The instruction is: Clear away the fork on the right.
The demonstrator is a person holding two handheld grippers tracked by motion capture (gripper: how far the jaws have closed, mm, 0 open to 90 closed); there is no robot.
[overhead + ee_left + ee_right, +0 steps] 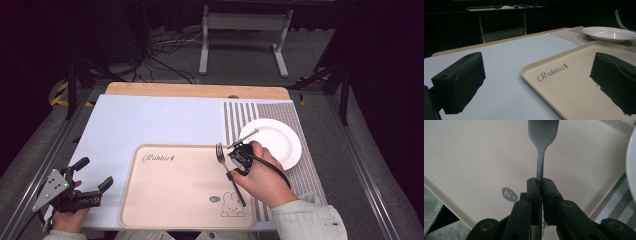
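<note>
A grey metal fork (220, 152) is held over the right side of the beige tray (170, 190), tines pointing away from the person. My right gripper (235, 162) is shut on its handle. In the right gripper view the jaws pinch the fork (540, 165) at its neck, my right gripper (541, 183) above the tray (474, 157). My left gripper (95, 173) rests open near the table's front left corner, just left of the tray, with nothing between its jaws. The left gripper view shows my left gripper (539, 72) wide open, facing the tray (579, 82).
A white plate (275, 142) sits on a striped placemat (305, 170) to the right of the tray; the plate (609, 33) also lies beyond the tray in the left gripper view. A pale blue mat (150, 120) covers the table. Cables and a stand lie on the floor behind.
</note>
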